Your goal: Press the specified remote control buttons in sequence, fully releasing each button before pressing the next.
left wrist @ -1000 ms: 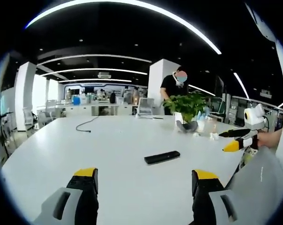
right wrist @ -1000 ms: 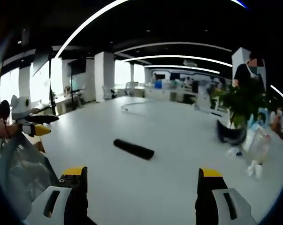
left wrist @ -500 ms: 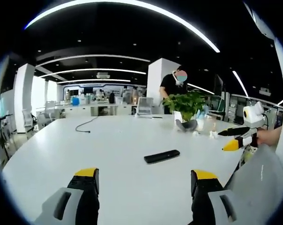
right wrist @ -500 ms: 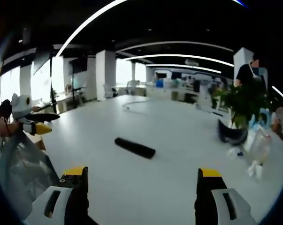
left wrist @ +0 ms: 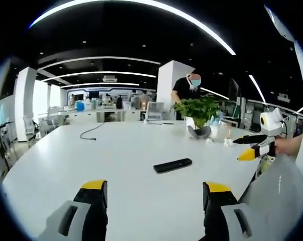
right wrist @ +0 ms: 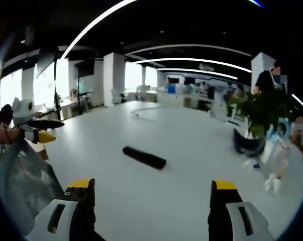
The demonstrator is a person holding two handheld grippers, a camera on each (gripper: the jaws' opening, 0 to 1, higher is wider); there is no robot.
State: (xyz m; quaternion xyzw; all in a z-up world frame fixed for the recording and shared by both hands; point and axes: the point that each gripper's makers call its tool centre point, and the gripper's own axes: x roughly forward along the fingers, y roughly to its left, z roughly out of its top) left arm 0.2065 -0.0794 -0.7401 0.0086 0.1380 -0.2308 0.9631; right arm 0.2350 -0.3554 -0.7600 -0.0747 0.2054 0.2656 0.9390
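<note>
A black remote control (left wrist: 172,165) lies flat on the white table (left wrist: 116,155), ahead and a little right of my left gripper (left wrist: 156,187), whose jaws stand wide open with nothing between them. The right gripper view has the same remote (right wrist: 144,157) lying ahead of my right gripper (right wrist: 149,185), also open and empty. Neither gripper touches the remote. My right gripper (left wrist: 250,147) comes into the left gripper view at the right edge, held by a hand. At the left edge of the right gripper view is my left gripper (right wrist: 39,129).
A potted plant (left wrist: 199,116) and small bottles (left wrist: 225,141) stand at the table's far right. A dark cable (left wrist: 93,132) lies far across the table. A person (left wrist: 185,95) stands behind the plant. A grey sleeve (left wrist: 278,196) is at the right edge.
Both views have shifted very slightly; the remote and the grippers keep their places. The person behind the plant has straightened a little.
</note>
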